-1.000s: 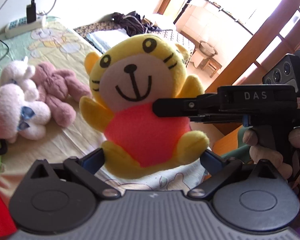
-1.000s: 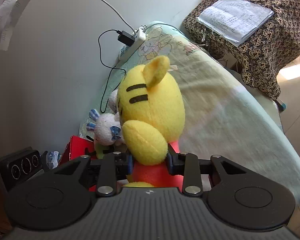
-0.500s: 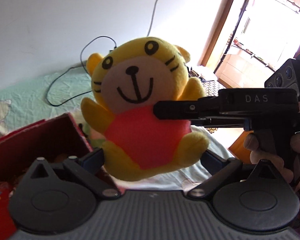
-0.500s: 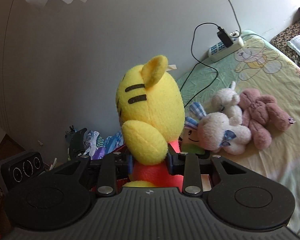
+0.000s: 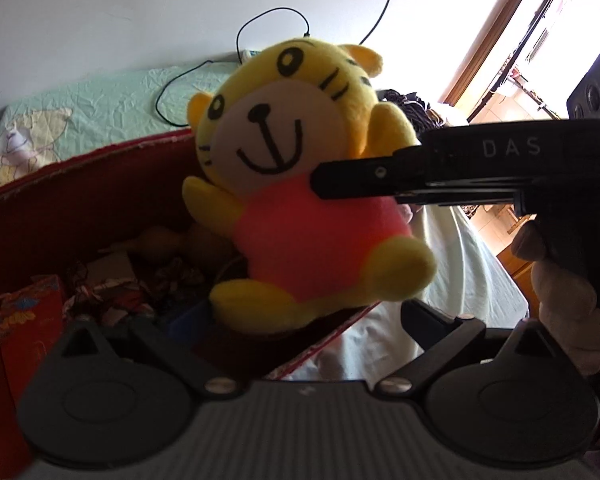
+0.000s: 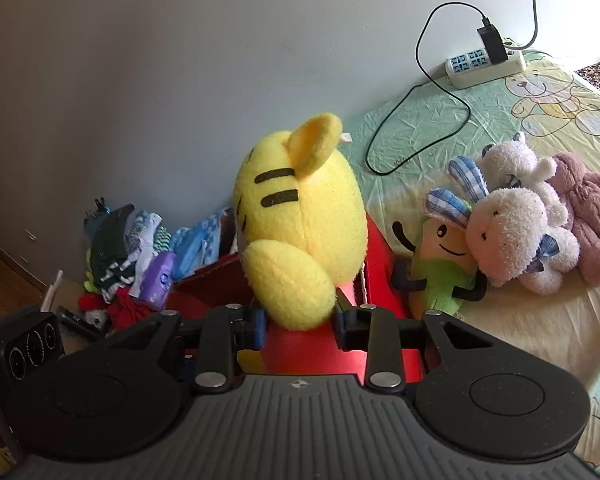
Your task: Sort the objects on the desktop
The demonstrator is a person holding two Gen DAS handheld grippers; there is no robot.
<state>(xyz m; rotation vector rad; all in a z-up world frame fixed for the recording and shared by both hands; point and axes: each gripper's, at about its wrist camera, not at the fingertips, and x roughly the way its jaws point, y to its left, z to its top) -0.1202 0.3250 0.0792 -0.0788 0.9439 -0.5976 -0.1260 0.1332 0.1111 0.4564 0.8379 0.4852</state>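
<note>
A yellow tiger plush (image 5: 296, 184) with a pink belly hangs in the air over the open red box (image 5: 88, 196). My right gripper (image 6: 300, 326) is shut on its body from the side; it shows in the left wrist view as a black arm (image 5: 440, 168) marked DAS. My left gripper (image 5: 304, 316) is open, its fingers wide apart below the plush's feet, not touching it. The plush's back and ear (image 6: 300, 216) fill the middle of the right wrist view, with the red box (image 6: 380, 264) under it.
The box holds dark toys and a red packet (image 5: 28, 320). On the bed lie a green plush (image 6: 440, 264), a white plush (image 6: 512, 236) and a mauve plush (image 6: 592, 216). A power strip (image 6: 484, 64) with cables sits by the wall. Clothes (image 6: 140, 248) are piled on the floor.
Both grippers swung left with the tiger plush, from over the bed to over the red box. The plush now tilts to the right. The right grip stayed shut, the left stayed open.
</note>
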